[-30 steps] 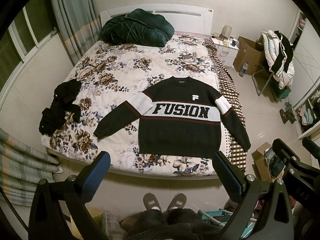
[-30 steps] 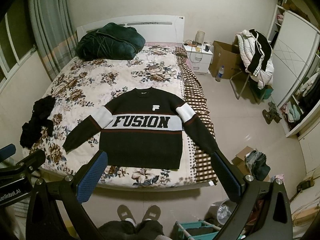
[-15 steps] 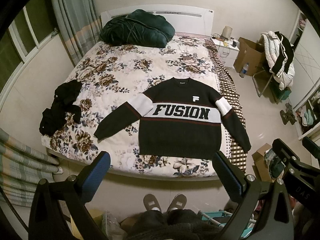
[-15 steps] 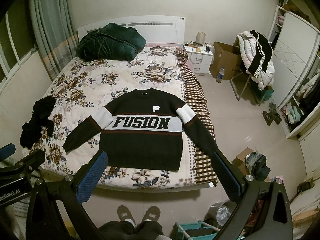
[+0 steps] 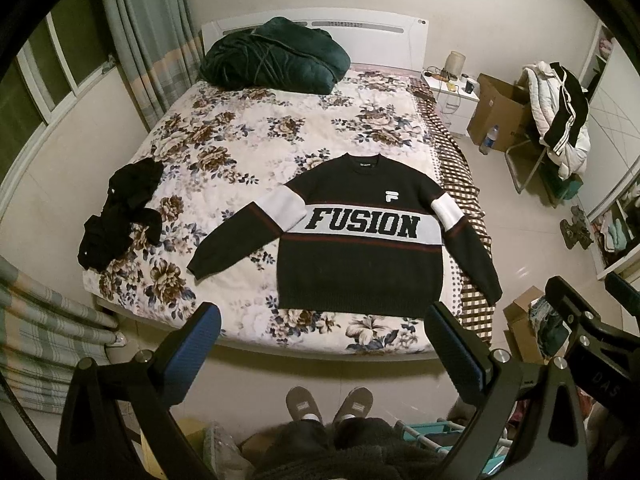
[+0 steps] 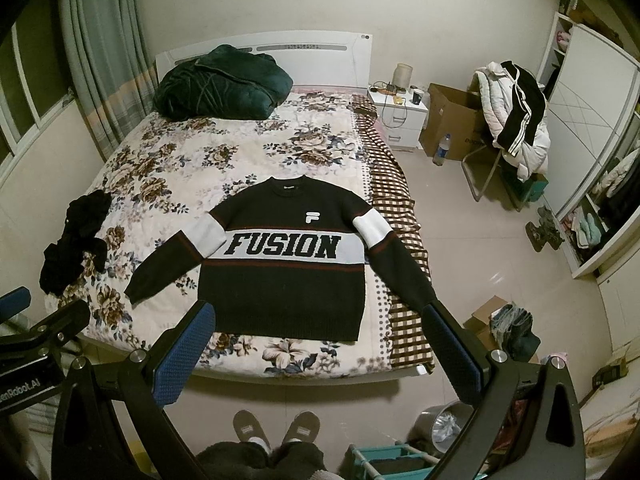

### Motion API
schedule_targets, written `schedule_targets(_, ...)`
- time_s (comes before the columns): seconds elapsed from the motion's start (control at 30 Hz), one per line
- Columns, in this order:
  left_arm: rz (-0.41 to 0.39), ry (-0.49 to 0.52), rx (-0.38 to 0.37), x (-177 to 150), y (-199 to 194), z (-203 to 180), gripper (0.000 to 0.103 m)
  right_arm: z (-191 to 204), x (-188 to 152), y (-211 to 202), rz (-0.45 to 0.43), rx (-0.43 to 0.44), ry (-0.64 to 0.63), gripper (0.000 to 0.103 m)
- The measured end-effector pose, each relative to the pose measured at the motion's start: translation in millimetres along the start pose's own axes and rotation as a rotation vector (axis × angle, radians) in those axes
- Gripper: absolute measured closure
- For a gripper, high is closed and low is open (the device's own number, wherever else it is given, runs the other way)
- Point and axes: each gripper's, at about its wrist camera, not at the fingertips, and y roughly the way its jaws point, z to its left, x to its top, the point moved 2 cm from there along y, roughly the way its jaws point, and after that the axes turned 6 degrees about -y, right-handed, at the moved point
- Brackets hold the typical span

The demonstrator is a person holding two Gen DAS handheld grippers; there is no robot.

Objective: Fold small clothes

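Note:
A dark sweater (image 5: 360, 256) with a white band reading FUSION lies flat, face up, sleeves spread, at the near right part of the floral bed (image 5: 260, 148); it also shows in the right wrist view (image 6: 280, 284). Its right sleeve reaches over the bed's checked edge. My left gripper (image 5: 320, 336) is open and empty, held well above and short of the bed's foot. My right gripper (image 6: 318, 332) is open and empty, at the same height beside it. A crumpled black garment (image 5: 120, 216) lies at the bed's left edge.
A dark green quilt (image 5: 272, 56) is bundled at the headboard. A nightstand (image 6: 400, 116), a cardboard box (image 6: 452, 120) and a chair piled with jackets (image 6: 516, 116) stand right of the bed. Boxes (image 6: 500, 324) and a teal rack (image 6: 392, 456) sit on the floor near my feet.
Both views have shifted very slightly; the sweater sits a touch lower in each frame. Nothing on the bed has moved and both grippers stay open.

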Motion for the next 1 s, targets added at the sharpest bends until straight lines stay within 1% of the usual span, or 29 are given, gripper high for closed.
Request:
schedule_targets(0.43, 0.001, 0.0, -0.001, -0.2, -0.5, -1.0, 0.0, 0.1, 2.7, 2.5, 0.003, 0.005, -0.002, 0.0)
schedule_targets(0.5, 0.004, -0.001, 0.001, 10.7, -7.7, -2.5, 0.0, -0.5, 3.3, 3.3, 0.007, 0.01, -0.001, 0.0)
schedule_targets(0.53, 0.0, 0.0, 0.001, 7.0, -6.2, -1.8, 0.0, -0.9, 0.5, 5.1, 0.009, 0.012, 0.0, 0.0)
schedule_targets(0.6, -0.017, -0.004, 0.015, 13.0, -6.9, -0.9, 0.0, -3.2, -2.8, 12.4, 0.015, 0.015, 0.005, 0.0)
schedule_targets(0.63, -0.026, -0.006, 0.026, 17.8, -6.3, -1.8, 0.0, -6.5, -4.9, 19.7, 0.018, 0.015, 0.011, 0.0)
schedule_targets(0.7, -0.042, -0.019, 0.044, 26.1, 17.4, -3.4, 0.0, -16.2, -9.1, 38.8, 0.031, 0.011, 0.033, 0.0)
schedule_targets(0.73, -0.046, -0.021, 0.047, 25.2, 21.8, -4.8, 0.0, -16.7, 0.8, 61.0, 0.038, 0.011, 0.045, 0.0)
schedule_targets(0.77, -0.066, -0.027, 0.07, 33.8, 33.3, -7.3, 0.0, -24.2, -1.4, 79.7, 0.047, 0.008, 0.062, 0.0)
schedule_targets(0.83, -0.074, -0.032, 0.086, 32.7, 56.5, -13.3, 0.0, -33.5, -1.5, 106.5, 0.062, 0.004, 0.091, 0.0)
schedule_targets(0.87, -0.082, -0.036, 0.099, 35.3, 71.2, -18.1, 0.0, -41.2, -2.2, 129.1, 0.076, 0.006, 0.118, 0.0)
schedule_targets(0.9, -0.078, -0.036, 0.114, 34.2, 90.6, -24.9, 0.0, -47.9, -3.3, 146.4, 0.089, 0.009, 0.141, 0.0)
schedule_targets(0.93, -0.073, -0.035, 0.119, 34.0, 98.6, -29.2, 0.0, -52.3, -2.9, 161.1, 0.1, 0.01, 0.157, 0.0)
schedule_targets(1.0, -0.057, -0.023, 0.135, 37.0, 128.8, -41.3, 0.0, -67.4, -4.1, 204.5, 0.133, 0.026, 0.212, 0.0)
